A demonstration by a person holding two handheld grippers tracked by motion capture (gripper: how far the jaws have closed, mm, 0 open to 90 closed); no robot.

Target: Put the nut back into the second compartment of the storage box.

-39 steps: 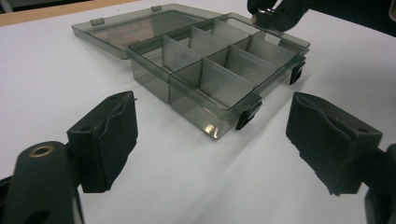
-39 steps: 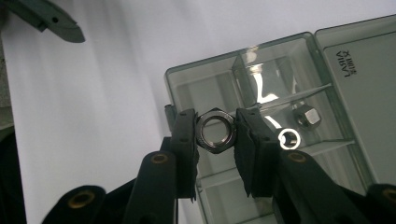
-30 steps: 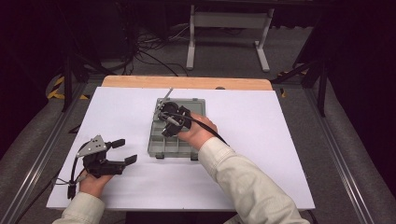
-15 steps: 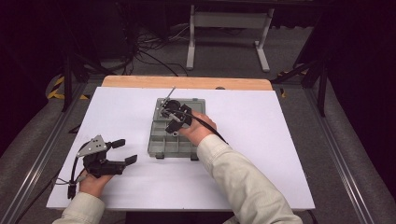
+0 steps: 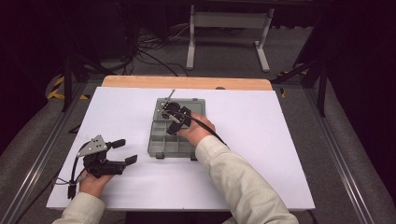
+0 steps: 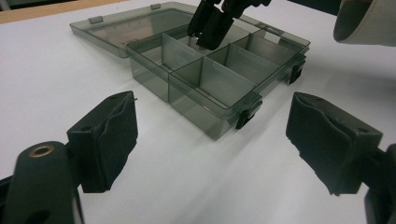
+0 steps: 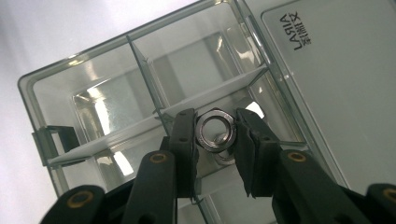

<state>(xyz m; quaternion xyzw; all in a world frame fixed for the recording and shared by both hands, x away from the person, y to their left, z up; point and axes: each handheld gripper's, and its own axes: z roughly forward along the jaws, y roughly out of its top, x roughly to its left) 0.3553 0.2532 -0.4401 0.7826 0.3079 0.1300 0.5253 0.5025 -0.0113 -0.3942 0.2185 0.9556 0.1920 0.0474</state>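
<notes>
Nearest to us, our left gripper (image 5: 122, 151) rests on the white surface (image 5: 261, 154) with its fingers (image 6: 105, 137) spread wide and nothing between them, short of the box (image 5: 164, 145) and not touching it. That means nothing braces the box: if we bump a wall or divider, it can slide or tip.

Further in, our right gripper (image 7: 215, 135) hangs over the back compartments, fingers (image 7: 184, 135) clamped on a steel nut (image 7: 215, 130) by its flats, so the nut is in the air just above a divider (image 7: 210, 95), not yet in any compartment. There looks to be a second nut (image 7: 225, 157) lying under it, though glare on the plastic makes that hard to confirm.

Risks we see from here:
- The grip is only on two narrow flats. A small twist and the nut can rotate out and fall early.
- We are sitting right over the divider. Let go here and the nut may hit the edge and bounce into the wrong compartment.
- The fingers are wide next to these small compartments. Going lower could jam them against the walls and drag the box.

Beyond that, the open lid (image 5: 194, 106) lies flat behind the box; a bounced nut could skid onto it.
</notes>
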